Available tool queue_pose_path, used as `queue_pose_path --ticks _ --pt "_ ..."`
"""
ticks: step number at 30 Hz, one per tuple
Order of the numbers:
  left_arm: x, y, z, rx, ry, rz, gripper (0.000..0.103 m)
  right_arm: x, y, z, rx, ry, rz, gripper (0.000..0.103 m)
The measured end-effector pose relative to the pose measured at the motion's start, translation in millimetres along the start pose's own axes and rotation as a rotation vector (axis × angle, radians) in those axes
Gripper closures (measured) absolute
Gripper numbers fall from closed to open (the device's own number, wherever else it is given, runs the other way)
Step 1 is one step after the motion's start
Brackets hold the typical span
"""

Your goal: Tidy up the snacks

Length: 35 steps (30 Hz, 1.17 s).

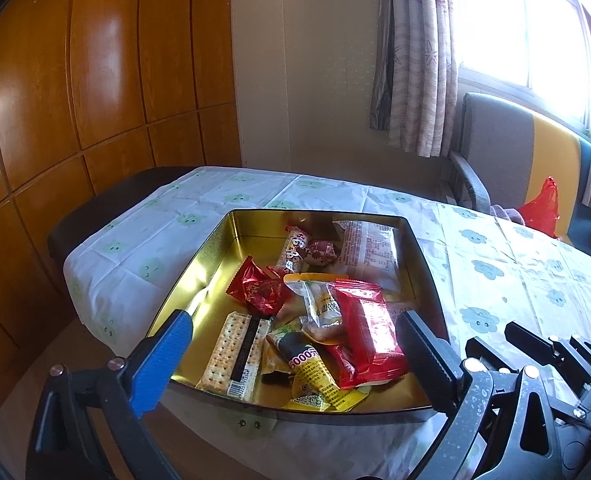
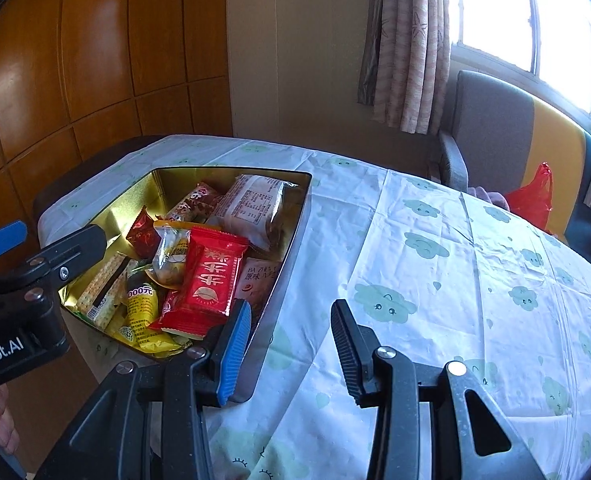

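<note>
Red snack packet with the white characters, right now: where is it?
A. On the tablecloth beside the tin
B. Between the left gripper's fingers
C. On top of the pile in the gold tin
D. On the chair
C: the red snack packet lies atop the other snacks inside the gold tin, touched by neither gripper.

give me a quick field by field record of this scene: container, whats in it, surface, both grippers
container: gold tin box, lid off, on the table
contents: red snack packet on top, cracker pack, yellow packet, small red candy packet, white labelled bag
surface: cloud-print tablecloth
left gripper: open wide over the tin's near edge, nothing held
right gripper: open, empty, over the tablecloth beside the tin
background: red plastic bag on a chair
</note>
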State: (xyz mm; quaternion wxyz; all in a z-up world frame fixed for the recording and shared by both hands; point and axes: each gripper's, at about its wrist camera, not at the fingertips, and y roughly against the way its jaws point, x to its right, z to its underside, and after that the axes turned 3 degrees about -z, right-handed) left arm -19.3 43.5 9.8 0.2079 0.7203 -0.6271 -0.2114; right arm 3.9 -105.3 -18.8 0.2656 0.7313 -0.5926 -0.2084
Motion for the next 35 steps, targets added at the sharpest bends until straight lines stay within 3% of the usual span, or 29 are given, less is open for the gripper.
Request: queue_pose_path --ticks 35 --pt "-5.0 2.9 -2.2 0.014 0.019 0.004 0.001 -0.3 1.3 0.7 0.003 -0.003 -0.009 0.06"
